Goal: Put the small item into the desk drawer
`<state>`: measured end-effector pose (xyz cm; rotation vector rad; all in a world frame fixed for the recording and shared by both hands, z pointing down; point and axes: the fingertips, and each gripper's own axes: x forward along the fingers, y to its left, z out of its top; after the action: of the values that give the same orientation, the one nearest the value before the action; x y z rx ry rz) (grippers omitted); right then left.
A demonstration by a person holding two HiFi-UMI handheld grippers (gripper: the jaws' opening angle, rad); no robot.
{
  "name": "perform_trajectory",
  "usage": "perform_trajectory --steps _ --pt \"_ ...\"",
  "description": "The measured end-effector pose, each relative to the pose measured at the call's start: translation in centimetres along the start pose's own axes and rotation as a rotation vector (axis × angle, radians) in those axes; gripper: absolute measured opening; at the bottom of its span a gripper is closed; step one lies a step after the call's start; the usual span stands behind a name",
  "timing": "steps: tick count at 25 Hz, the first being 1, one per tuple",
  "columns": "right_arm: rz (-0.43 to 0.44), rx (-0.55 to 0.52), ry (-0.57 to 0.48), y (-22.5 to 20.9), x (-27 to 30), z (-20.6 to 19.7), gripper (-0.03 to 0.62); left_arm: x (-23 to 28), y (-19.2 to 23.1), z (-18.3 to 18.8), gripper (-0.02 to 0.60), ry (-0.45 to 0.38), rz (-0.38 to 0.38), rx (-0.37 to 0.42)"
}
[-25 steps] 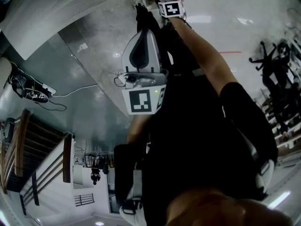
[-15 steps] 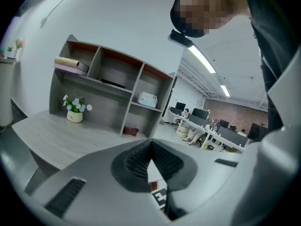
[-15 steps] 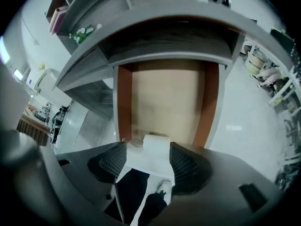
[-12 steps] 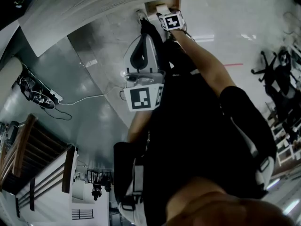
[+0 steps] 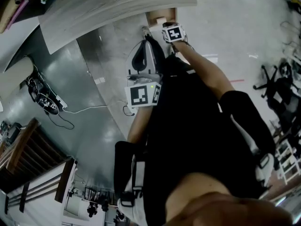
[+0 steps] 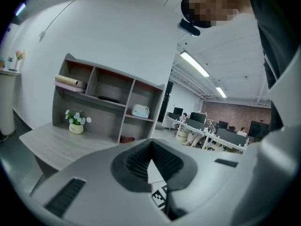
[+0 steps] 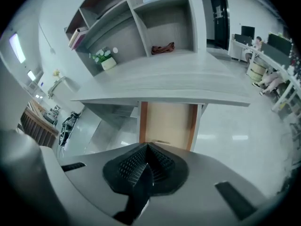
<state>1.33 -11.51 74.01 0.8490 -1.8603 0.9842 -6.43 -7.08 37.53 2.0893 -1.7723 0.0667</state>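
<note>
Under the grey wood desk top [image 7: 164, 81] sits the tan drawer front [image 7: 167, 121], also seen in the head view as the drawer [image 5: 157, 17] just below the desk top [image 5: 117, 6]. My right gripper [image 7: 146, 163] points straight at it, jaws shut, with nothing visible between the pads. In the head view the right gripper [image 5: 167, 25] is stretched out close to the drawer. My left gripper [image 6: 149, 157] is shut too, nothing seen in it, and hangs nearer my body as the left gripper [image 5: 146, 41]. I cannot pick out the small item.
A shelf unit [image 6: 113, 102] stands on the desk with a small flower pot [image 6: 75, 124], a white box [image 6: 140, 110] and a reddish thing [image 7: 162, 47]. Cables and a power strip [image 5: 44, 102] lie on the glossy floor. Office chairs [image 5: 277, 79] stand to the right.
The head view has swung so more of the desk top and the drawer show. Both grippers keep much the same places, the right one still reaching toward the drawer.
</note>
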Motion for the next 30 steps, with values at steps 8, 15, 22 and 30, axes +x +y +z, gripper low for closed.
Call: perform_trajectory --steps 8,15,22,30 --pt "-0.059 -0.074 -0.144 -2.0 -6.5 2.7 0.000 -3.0 -2.4 2.0 -0.009 -0.077 0.047 0.011" --pt "0.009 -0.075 -0.285 0.3 -14.3 3.8 0.000 -6.8 -3.8 2.3 -0.009 -0.085 0.085 0.007" --pt "0.068 -0.128 -0.464 4.4 -22.0 4.0 0.000 -8.9 -3.4 2.3 -0.009 -0.095 0.090 0.031" --pt "0.110 -0.172 -0.670 9.3 -30.8 4.2 0.000 -10.4 -2.6 3.6 -0.009 -0.110 0.047 0.007"
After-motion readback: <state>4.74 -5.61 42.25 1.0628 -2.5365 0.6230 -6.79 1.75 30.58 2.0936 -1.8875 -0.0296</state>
